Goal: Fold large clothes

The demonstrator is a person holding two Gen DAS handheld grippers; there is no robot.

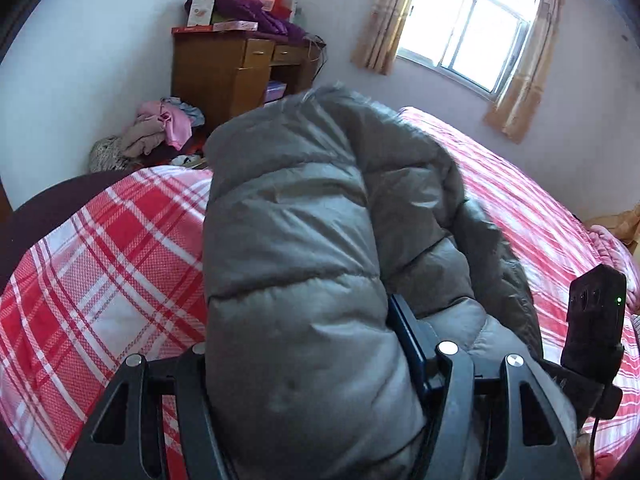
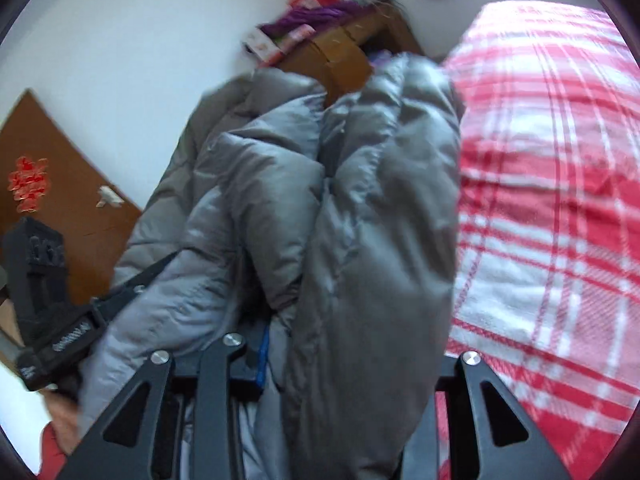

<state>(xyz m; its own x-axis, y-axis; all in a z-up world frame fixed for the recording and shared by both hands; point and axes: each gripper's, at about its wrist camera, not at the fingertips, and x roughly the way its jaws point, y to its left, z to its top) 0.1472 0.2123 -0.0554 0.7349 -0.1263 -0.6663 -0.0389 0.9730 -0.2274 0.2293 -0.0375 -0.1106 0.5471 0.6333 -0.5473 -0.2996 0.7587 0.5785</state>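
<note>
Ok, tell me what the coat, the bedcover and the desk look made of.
Coat: grey quilted shell with a slight sheen, probably nylon or polyester, puffed as if padded.
Bedcover: matte woven red-and-white plaid, likely cotton; a fine weave shows.
Desk: brown wood or wood-look veneer, smooth.

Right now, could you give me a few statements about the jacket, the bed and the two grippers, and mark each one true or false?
1. The left gripper is closed on a padded grey jacket. True.
2. The bed cover is plain blue. False: it is a red and white check.
3. The right gripper holds nothing. False: its jaws are shut on folds of the same grey jacket.
4. A wooden desk with clutter on top stands against the wall beyond the bed. True.
5. The curtains are drawn fully across the window. False: they hang at the sides and daylight comes through the glass.
</note>
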